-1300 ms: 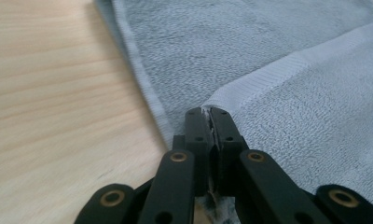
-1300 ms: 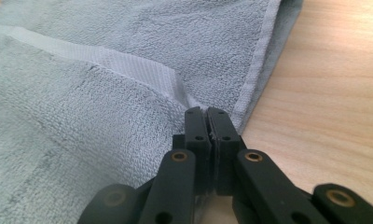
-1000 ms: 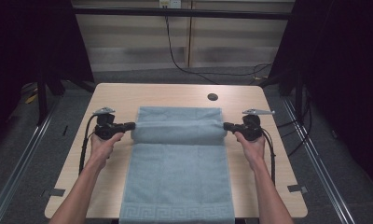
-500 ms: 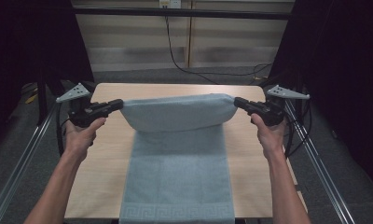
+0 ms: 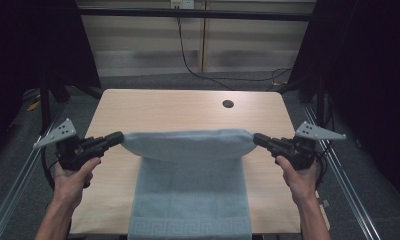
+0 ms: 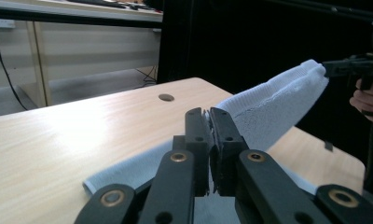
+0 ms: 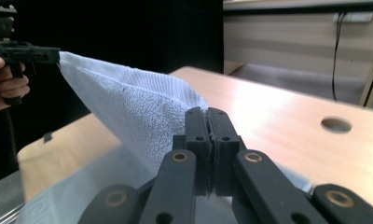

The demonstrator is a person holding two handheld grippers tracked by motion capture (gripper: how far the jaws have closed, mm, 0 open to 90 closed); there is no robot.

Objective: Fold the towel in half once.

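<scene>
Both of our tongs are clamped on cloth: our left gripper (image 5: 119, 138), at the left middle of the high view, pinches one corner of the pale blue towel (image 5: 188, 200), and our right gripper (image 5: 257, 138), at the right middle, pinches the opposite corner. In the left gripper view the jaws stand pressed together at the bottom centre with a sliver of terry between them, and the right gripper view gives the same picture, jaws tight with the fabric (image 7: 128, 107) rising away toward the upper left of that frame.

We hold the far edge of the towel lifted off the wooden table (image 5: 158, 107). It hangs between the two grippers as a taut, slightly sagging band across the middle of the high view. Below it the rest of the towel lies flat on the table, running down to the bottom centre of the frame, where its patterned border reaches the near edge. A small round hole (image 5: 228, 104) sits in the tabletop at the upper right, well apart from the cloth.

We judge this a fold in progress. Done: both corners gripped and raised. Left: carrying the lifted edge down the frame toward the near border, laying it level on the flat half, and letting go.
</scene>
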